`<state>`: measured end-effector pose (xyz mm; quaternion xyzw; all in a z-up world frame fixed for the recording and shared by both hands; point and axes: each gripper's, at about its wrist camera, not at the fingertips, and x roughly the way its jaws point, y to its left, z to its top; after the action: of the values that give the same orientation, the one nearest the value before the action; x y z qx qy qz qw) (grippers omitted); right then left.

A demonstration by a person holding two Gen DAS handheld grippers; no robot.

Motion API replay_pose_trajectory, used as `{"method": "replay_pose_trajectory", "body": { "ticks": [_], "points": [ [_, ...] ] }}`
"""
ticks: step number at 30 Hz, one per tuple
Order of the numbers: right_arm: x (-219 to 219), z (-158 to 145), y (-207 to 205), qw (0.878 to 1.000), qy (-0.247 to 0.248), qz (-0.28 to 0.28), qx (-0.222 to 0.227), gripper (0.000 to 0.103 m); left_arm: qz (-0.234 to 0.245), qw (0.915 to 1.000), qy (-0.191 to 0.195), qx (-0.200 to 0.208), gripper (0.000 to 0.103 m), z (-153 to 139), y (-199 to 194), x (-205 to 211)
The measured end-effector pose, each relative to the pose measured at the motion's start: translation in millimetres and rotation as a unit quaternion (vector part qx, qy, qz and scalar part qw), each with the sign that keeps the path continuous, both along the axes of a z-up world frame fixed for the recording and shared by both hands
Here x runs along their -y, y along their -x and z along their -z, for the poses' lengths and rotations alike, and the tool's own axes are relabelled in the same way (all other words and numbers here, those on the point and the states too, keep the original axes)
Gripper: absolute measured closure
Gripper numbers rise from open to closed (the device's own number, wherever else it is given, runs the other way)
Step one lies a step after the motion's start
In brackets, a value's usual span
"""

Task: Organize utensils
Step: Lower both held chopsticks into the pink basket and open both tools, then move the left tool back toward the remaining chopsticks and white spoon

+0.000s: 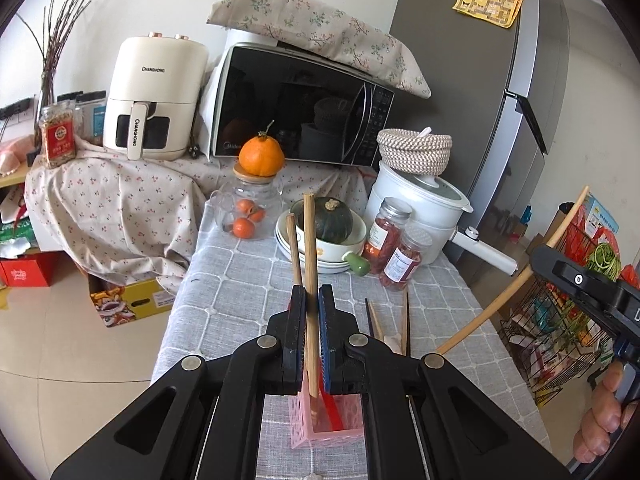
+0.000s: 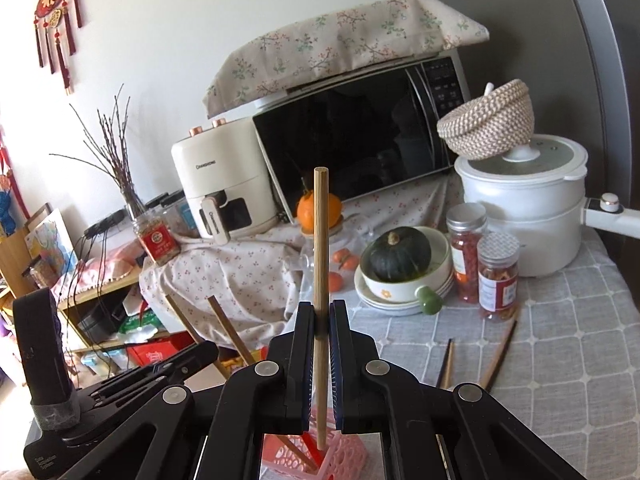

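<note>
The left tool [image 1: 311, 296] is clamped on an upright wooden chopstick [image 1: 309, 248] over the pink holder [image 1: 308, 432]; the right tool [image 2: 322, 312] pinches another chopstick [image 2: 321, 240] above that holder on the tabletop [image 1: 240, 280]

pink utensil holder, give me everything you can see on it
The pink holder is a small square basket, apparently plastic, with lattice-cut walls and an open top. It stands upright on the grey checked tablecloth, near its front edge, right below both grippers. A chopstick held by the left gripper reaches down into it, and something red leans inside.
</note>
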<state>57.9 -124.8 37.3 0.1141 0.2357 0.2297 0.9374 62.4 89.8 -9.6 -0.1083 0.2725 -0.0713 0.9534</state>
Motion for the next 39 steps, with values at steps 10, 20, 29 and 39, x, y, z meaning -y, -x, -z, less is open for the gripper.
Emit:
{"method": "replay_pose_trajectory", "body": {
  "ticks": [10,20,29,39],
  "points": [
    [-19,37,-30,0.998,0.035,-0.011,-0.057,0.097,-0.011,0.9998,-0.018,-0.005,0.053,-6,7,0],
    [-17,40,-35,0.998,0.016,-0.014,-0.066,0.057,-0.003,0.9990,-0.034,-0.030,0.046,-2,9,2],
    [15,13,-21,0.998,-0.017,0.001,-0.056,0.039,0.006,0.9986,-0.034,-0.041,0.033,-7,16,7],
    [64,8,-4,0.998,0.001,0.040,-0.053,0.025,0.039,0.9974,-0.050,-0.034,0.018,-15,35,31]
  ]
}}
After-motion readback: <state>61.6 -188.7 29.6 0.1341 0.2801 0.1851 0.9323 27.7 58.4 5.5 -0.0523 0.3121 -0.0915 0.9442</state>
